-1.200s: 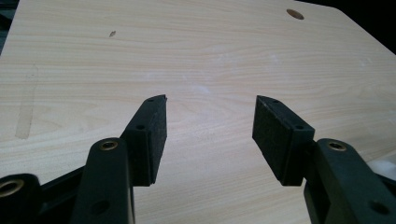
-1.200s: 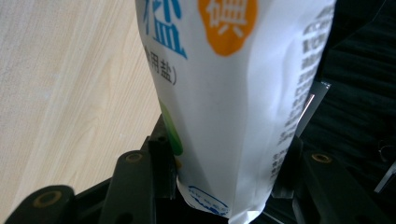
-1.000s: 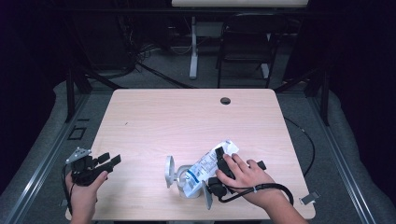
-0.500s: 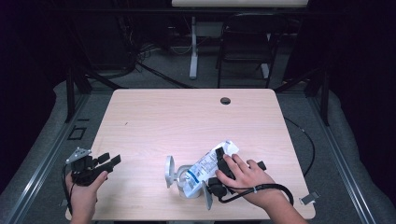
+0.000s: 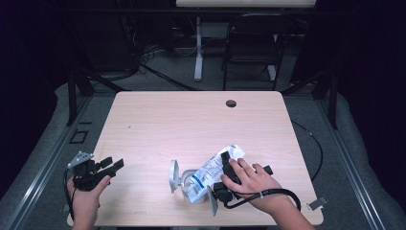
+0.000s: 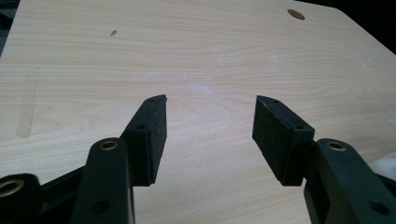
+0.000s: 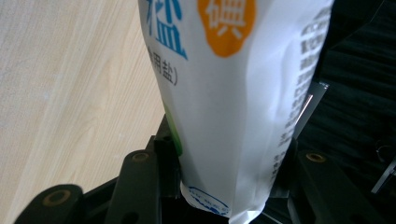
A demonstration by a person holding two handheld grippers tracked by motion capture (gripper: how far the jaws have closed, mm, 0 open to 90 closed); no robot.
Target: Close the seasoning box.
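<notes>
Two tools are in play, and the risk sits with the right tool (image 5: 225,173). Between its jaws a white printed bag (image 7: 233,93) is clamped low on its body, one pad pressed on each side; the jaws have just been closing a little on it. The bag is soft and partly slack, so a hold this low could let it fold or slide out if it is lifted or tipped. If its top is open, which cannot be told, the contents could be spilled onto the worktop (image 5: 191,120).

Just beyond the jaw tips, in the high view, the bag's lower end lies against a small metal container (image 5: 187,179) with an upright round lid (image 5: 173,176) beside it. A careless swing of the bag could knock both over or push them along the worktop.

Well apart, at the worktop's other near corner, the left tool (image 6: 210,135) is held idle with its jaws apart and nothing between them, so no support is given to the bag or the container.
</notes>
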